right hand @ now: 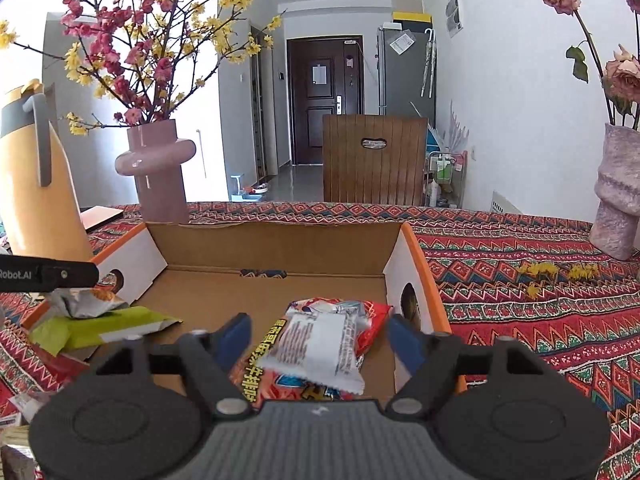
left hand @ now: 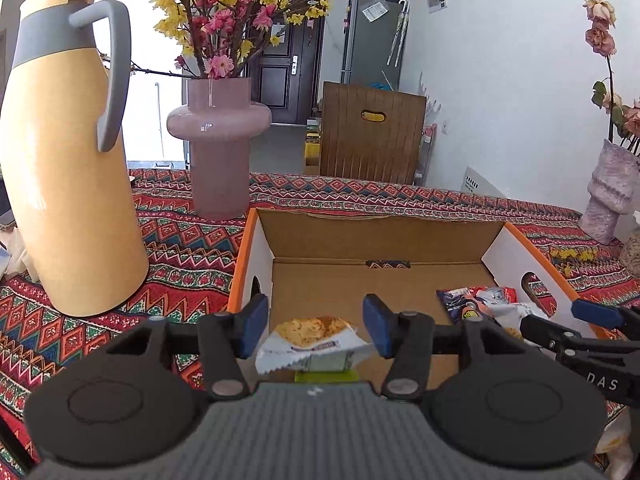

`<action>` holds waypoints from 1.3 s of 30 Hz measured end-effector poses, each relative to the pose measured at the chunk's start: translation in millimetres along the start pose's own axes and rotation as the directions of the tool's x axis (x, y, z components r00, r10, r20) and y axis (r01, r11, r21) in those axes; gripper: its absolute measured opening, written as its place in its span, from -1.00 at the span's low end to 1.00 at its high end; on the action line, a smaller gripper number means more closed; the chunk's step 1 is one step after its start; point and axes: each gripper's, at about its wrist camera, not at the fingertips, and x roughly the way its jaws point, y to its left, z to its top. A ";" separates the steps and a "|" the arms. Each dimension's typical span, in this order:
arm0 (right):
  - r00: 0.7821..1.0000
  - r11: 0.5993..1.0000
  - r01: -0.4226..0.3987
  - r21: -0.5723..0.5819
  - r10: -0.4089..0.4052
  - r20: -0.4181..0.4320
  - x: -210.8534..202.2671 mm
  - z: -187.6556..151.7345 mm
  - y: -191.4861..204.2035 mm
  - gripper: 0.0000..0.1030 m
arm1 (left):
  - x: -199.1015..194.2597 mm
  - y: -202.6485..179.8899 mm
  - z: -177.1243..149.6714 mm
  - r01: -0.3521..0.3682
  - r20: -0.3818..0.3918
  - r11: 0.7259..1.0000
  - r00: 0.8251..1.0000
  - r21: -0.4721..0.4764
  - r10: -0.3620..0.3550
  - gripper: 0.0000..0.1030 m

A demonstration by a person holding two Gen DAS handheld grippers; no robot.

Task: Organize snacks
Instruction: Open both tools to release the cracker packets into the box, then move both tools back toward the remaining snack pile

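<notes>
- surface (left hand: 168, 248): covered by a red patterned cloth, carrying everything below.
- box (left hand: 380, 236): open cardboard, orange rim, white side flaps with hand holes, sits mid-surface. both grippers reach in over its near edge.
- jug (left hand: 68, 168): tall, yellow with grey band and handle, stands on the cloth left of the box, clear of it.
- pink vase (left hand: 218, 148): holds pink and yellow blossom branches, stands just behind the box's far left corner.
- grey vase (right hand: 616, 196): textured, with faded roses, far right on the cloth, well apart from the box. a few yellow petals lie on the cloth near it.
- chair (right hand: 374, 156): wooden back shows beyond the far edge of the surface.
- left gripper (left hand: 316, 324): jaws spread, a pad on either side of a cookie pack, not pressing it.
- right gripper (right hand: 320, 340): jaws spread wide; a white pack lies between them with gaps at both pads.
- red pack (right hand: 352, 312): inside the box at its right side, on the floor near the right wall; the white pack (right hand: 316, 348) lies on top of it.
- green pack (right hand: 100, 328): flat at the box's near left, over its edge.
- cookie pack (left hand: 316, 340): white wrapper with a cookie picture, resting on the green pack, between the left jaws, in the box's left half.
</notes>
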 end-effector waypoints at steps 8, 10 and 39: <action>0.999 1.000 -0.012 0.021 0.011 0.035 -9.5 0.2 -4.7 1.00 | -12.8 -2.5 0.4 -0.033 0.082 0.999 0.996 -0.009 0.034 1.00; 0.999 1.000 -0.014 0.021 0.013 0.035 -10.0 0.2 -5.2 1.00 | -13.0 -2.7 0.7 -0.033 0.080 0.999 0.996 -0.009 0.034 1.00; 0.998 0.999 0.027 0.022 -0.029 0.062 -107.5 -33.9 -12.2 1.00 | -99.1 15.4 -25.7 -0.060 0.093 0.998 0.994 -0.018 0.061 1.00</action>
